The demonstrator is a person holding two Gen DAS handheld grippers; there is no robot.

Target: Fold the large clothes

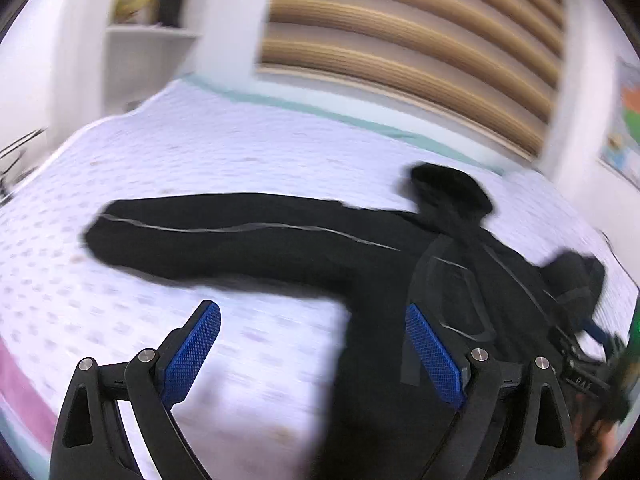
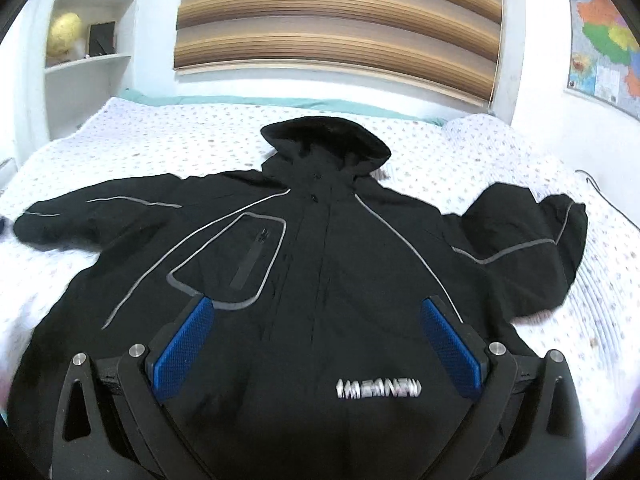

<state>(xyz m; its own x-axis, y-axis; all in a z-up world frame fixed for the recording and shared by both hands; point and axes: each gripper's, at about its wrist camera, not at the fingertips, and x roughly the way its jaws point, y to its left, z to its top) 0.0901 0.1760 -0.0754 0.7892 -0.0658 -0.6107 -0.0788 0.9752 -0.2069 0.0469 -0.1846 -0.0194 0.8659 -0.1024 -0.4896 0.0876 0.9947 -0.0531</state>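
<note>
On bedspread (image 2: 500, 152), black jacket (image 2: 320, 260) spread

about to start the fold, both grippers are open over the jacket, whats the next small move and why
Probably bring the left gripper to the outstretched sleeve and pinch its cuff, ready to fold it across the jacket. The jacket lies face up on the bed, that sleeve lies straight out to the side, and both the left and the right gripper are open and hold nothing.

A bed (image 2: 160, 136) with dotted white cover fills the frame. Striped blind (image 2: 340, 20) top centre; shelves (image 2: 88, 60) upper left, map (image 2: 604, 40) upper right.
</note>
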